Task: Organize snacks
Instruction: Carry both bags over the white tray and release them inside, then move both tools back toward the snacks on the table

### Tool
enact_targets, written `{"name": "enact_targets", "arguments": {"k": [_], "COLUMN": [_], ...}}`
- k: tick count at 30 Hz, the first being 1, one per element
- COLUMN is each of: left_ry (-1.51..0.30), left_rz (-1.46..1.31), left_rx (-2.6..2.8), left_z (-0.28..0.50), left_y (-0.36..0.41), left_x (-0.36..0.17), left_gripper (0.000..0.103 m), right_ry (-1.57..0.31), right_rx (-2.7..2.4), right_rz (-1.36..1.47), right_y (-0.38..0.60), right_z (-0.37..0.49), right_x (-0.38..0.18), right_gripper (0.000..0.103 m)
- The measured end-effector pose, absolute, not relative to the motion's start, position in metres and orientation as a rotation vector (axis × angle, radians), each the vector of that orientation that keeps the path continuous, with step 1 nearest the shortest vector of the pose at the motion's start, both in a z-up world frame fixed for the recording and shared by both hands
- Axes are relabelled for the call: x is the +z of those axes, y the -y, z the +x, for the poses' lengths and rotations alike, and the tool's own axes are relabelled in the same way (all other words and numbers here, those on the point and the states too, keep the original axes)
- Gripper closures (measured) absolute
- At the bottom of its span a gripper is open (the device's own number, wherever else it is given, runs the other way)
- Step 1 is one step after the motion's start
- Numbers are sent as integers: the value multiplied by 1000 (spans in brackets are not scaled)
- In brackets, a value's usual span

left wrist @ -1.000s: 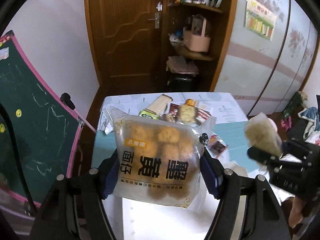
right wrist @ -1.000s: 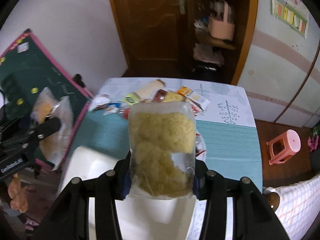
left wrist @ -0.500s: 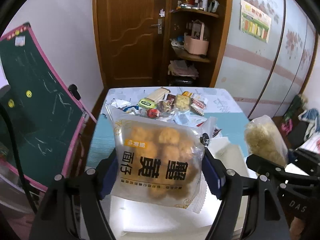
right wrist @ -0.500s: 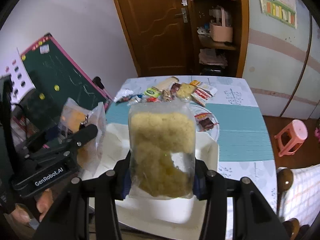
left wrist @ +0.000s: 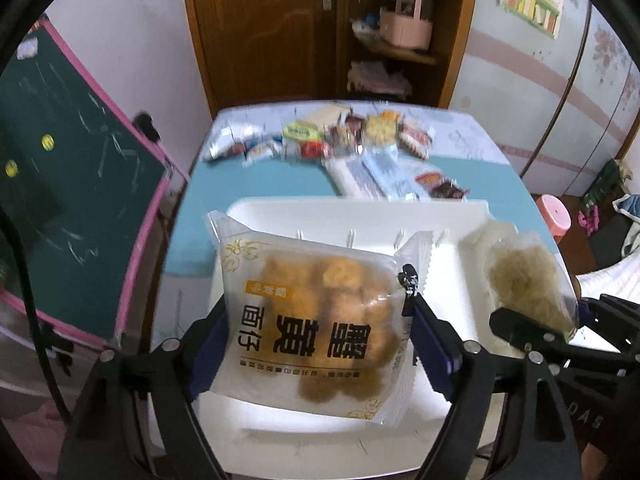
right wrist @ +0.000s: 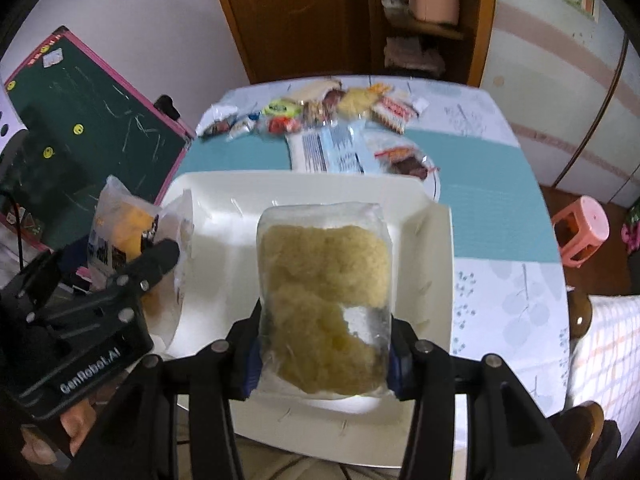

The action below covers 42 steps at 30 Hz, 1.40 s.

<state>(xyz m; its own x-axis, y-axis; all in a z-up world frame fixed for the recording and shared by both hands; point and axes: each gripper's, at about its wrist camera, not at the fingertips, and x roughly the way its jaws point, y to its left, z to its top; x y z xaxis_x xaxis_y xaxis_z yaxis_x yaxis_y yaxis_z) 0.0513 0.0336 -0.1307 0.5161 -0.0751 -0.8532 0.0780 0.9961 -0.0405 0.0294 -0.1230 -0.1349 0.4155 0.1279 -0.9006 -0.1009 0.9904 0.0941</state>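
My left gripper (left wrist: 316, 340) is shut on a clear packet of golden fried snack balls (left wrist: 316, 320) with black Chinese print, held above the left half of a white tray (left wrist: 360, 216). My right gripper (right wrist: 322, 344) is shut on a clear bag of pale yellow crispy noodles (right wrist: 324, 276), held above the right half of the same tray (right wrist: 224, 200). Each gripper shows in the other's view: the noodle bag (left wrist: 528, 280) at the right, the snack-ball packet (right wrist: 120, 236) at the left.
Several small wrapped snacks (right wrist: 304, 112) lie in a row at the far end of the table (right wrist: 480, 184), with blue-white packets (right wrist: 332, 148) nearer the tray. A green chalkboard (left wrist: 60, 168) stands left, a pink stool (right wrist: 582, 228) right.
Both grippers have moved down and forward over the table with their packets. The white tray now fills the space beneath them and the far snack row looks closer.
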Motion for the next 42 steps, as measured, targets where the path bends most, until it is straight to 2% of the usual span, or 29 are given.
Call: {"name": "enact_targets", "arguments": {"k": [4, 8, 12, 14, 42], "left_ry": [-1071, -1094, -1100, -1096, -1070], "left_rz": [-19, -39, -71, -71, -87], "left_rx": [-91, -77, -68, -49, -14], "left_z": [54, 57, 56, 55, 49], "left_y": [-35, -38, -43, -44, -46], "left_x": [-143, -149, -151, -150, -132], "left_gripper": [12, 9, 5, 1, 1], "right_ry": [-1166, -1189, -1172, -1157, -1098], "right_rx": [129, 123, 76, 64, 56], "right_rz": [39, 49, 51, 54, 18], "right_y": [125, 126, 131, 133, 129], "right_z": [33, 35, 34, 33, 19], "right_x": [-142, -147, -146, -143, -127], "right_gripper": [52, 42, 22, 21, 20]}}
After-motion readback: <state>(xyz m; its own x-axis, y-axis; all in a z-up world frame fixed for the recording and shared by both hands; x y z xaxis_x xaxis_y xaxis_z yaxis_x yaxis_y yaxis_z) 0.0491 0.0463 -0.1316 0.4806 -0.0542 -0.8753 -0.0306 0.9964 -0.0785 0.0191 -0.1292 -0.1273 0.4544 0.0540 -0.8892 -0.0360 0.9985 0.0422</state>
